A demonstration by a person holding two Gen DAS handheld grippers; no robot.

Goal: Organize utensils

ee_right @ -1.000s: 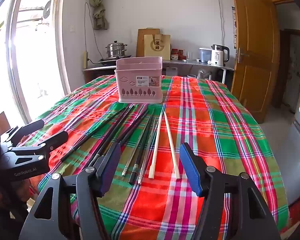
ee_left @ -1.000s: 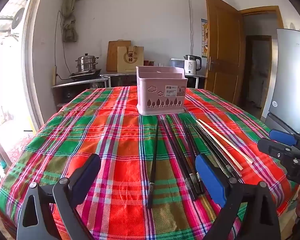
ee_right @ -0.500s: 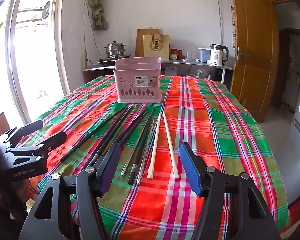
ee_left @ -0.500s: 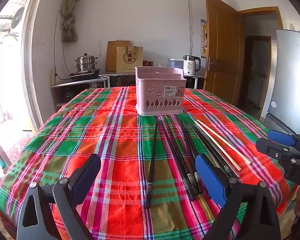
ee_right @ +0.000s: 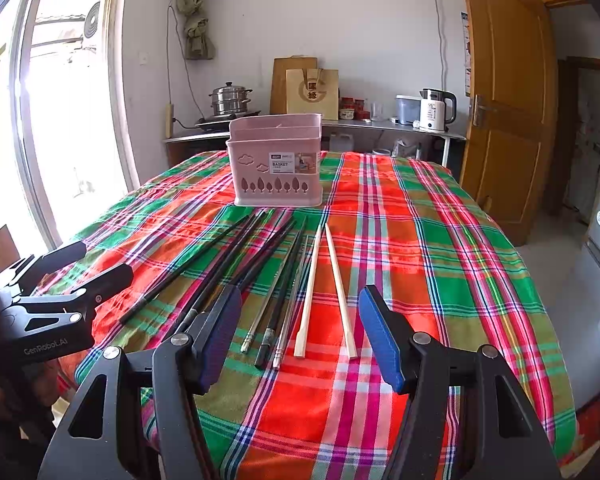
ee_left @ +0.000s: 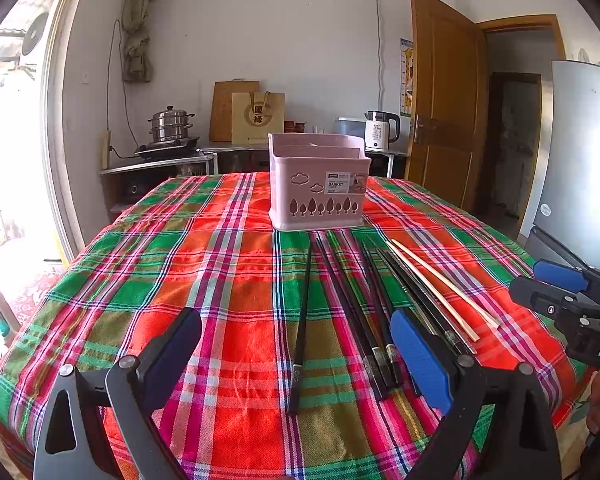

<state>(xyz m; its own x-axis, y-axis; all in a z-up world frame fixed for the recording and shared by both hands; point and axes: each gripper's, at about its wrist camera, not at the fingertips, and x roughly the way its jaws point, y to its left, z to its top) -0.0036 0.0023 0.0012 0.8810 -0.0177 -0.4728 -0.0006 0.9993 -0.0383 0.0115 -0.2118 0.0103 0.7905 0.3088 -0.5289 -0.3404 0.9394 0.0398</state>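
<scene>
- The pink basket (ee_left: 319, 184) carries a white sticker reading "BASKET" in dark capitals; the smaller print around it is too small to read.
- The body of the left gripper, seen from the right wrist view, bears the pale lettering "GenRobot.AI"; the right gripper's body, seen from the left wrist view, shows the letters "DA" before the frame cuts it off.
- The brown paper bag (ee_right: 313, 94) against the back wall has a round emblem with Chinese characters; the white kettle (ee_right: 436, 114) shows "55" on its side.
- The basket is smooth moulded plastic, boxy with rounded corners, with cloud outlines and a row of tree-shaped cutouts along the bottom, and a divider inside.
- It stands upright on the checked tablecloth (ee_left: 228, 280), a woven fabric in red, green and olive with pink and blue stripes.
- The chopsticks lie flat on the cloth just in front of the basket, long axes running from the near edge towards the basket, fanned slightly.
- One black chopstick (ee_left: 302, 320) lies apart to the left; the dark bunch (ee_right: 260, 272) includes several black sticks and a few thin metal-looking ones with ringed ends.
- The two pale wooden chopsticks (ee_right: 326, 288) lie at the right of the group, tips close together near the basket, thick ends spread.
- The left gripper (ee_left: 296, 356) hovers above the single black stick, blue pads wide apart, grasping nothing.
- The right gripper (ee_right: 300, 340) hangs over the near ends of the sticks, also spread wide and holding nothing.
</scene>
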